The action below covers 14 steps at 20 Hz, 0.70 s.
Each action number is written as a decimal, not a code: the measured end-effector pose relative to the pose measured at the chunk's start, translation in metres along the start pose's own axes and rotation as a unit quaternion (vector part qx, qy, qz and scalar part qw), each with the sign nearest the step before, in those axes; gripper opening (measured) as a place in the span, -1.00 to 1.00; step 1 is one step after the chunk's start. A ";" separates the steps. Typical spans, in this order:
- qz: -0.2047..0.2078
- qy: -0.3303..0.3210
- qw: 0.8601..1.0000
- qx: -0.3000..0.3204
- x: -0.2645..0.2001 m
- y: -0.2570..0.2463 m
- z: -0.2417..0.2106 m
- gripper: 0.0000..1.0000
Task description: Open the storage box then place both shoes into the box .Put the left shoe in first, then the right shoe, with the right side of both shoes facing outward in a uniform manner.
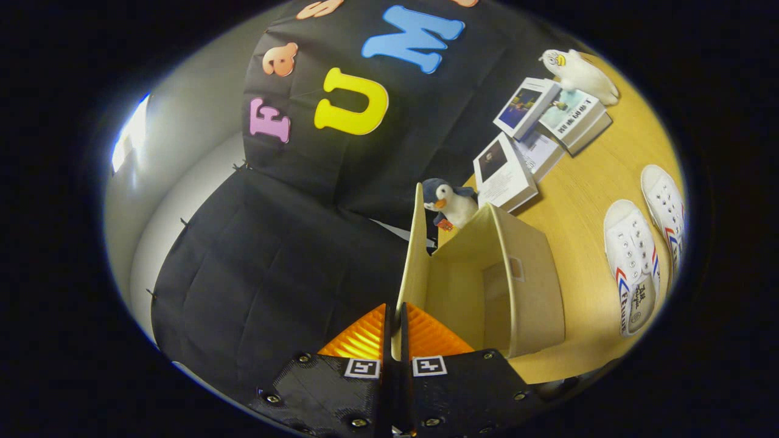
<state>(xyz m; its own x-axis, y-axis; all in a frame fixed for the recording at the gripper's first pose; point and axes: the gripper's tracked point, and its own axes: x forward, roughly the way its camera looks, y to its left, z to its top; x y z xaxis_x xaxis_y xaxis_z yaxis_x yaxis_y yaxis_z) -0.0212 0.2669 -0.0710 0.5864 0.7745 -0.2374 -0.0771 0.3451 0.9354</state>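
Your claw (395, 331) is clamped on the lid (415, 255) of the beige storage box (523, 292): the two orange fingers (359, 337) stand almost together with the thin lid panel pinched edge-on between them. The lid rises nearly upright from the fingers, stretching away toward the far side, and the box is open beneath it. You can see into the box just to the right of the lid; its inner walls are bare beige, and a small rectangular tab or window shows on the right-hand wall.

The box sits on a wooden table (584, 201). To its right, well apart from it, lie the two white shoes (636, 267) with red and blue stripes on their sides. They rest side by side with laces up, the nearer one (633, 274) closer to the box and the other one (666, 204) just beyond it to the right. Neither shoe is in the box.

Just past the far end of the lid, a small plush penguin (451, 204) stands by the box's far corner. Beyond it lie several white books (529, 137), partly overlapping, and at the far side of the table a white plush toy (581, 74) rests against the topmost book.
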 end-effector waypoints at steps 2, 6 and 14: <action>0.012 0.002 1.000 -0.022 0.011 0.022 -0.002 -0.90; 0.030 0.014 0.998 -0.056 0.036 0.056 -0.012 -0.90; 0.035 0.025 0.993 -0.112 0.087 0.110 -0.042 -0.89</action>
<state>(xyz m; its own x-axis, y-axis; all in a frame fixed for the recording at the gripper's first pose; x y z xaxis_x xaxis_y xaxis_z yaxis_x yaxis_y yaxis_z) -0.0125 0.3950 0.0004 0.5331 0.8241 -0.1915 -0.2976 0.3945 0.8694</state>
